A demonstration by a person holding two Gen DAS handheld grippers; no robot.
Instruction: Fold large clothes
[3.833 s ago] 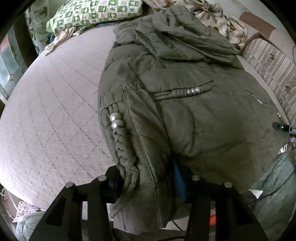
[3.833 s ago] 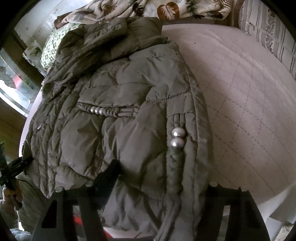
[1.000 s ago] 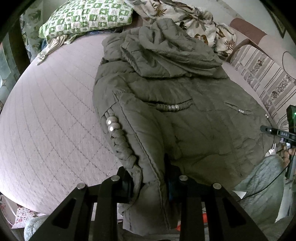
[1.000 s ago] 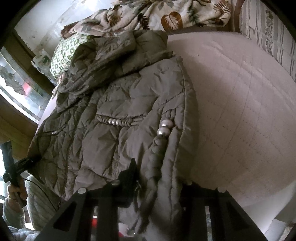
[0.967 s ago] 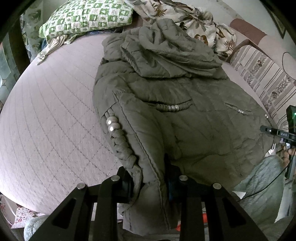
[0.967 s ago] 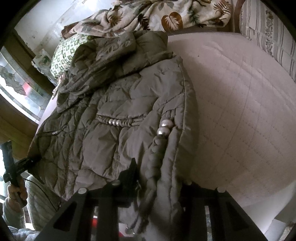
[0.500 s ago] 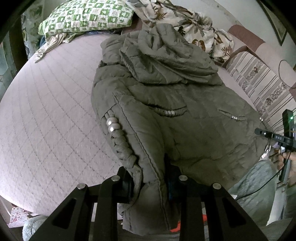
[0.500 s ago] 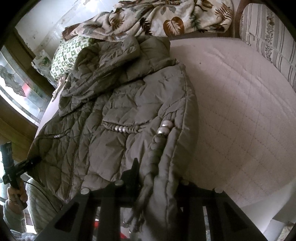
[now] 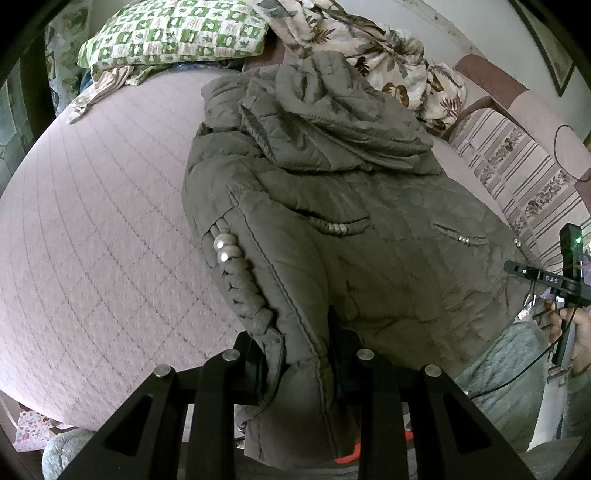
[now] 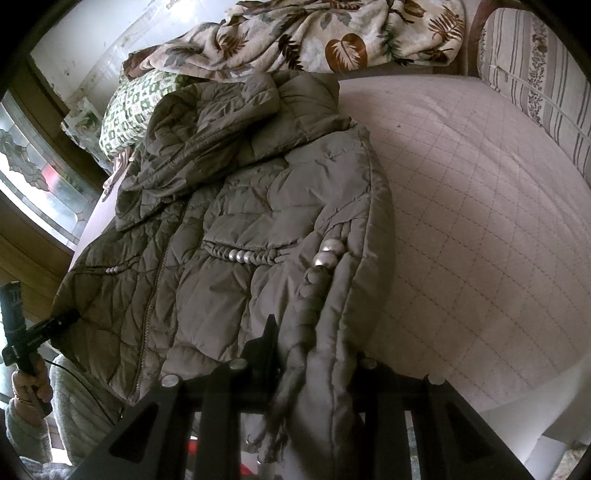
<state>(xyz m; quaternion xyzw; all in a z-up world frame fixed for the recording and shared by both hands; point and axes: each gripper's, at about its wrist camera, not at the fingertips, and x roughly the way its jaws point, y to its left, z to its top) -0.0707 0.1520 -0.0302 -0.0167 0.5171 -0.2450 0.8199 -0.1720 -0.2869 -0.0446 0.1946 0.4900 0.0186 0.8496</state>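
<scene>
The coat [image 9: 354, 229] lies flat on the bed [image 9: 92, 258], not folded yet, and the left gripper [image 9: 295, 363] and right gripper [image 10: 314, 369] each pinch a bottom corner in their fingers, so the folding is only starting.

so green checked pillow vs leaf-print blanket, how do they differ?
The green checked pillow has a small green-and-white grid and lies fairly flat; the leaf-print blanket is cream with brown leaves and lies crumpled in a heap. Both sit at the bed's far end, beyond the jacket.
</scene>
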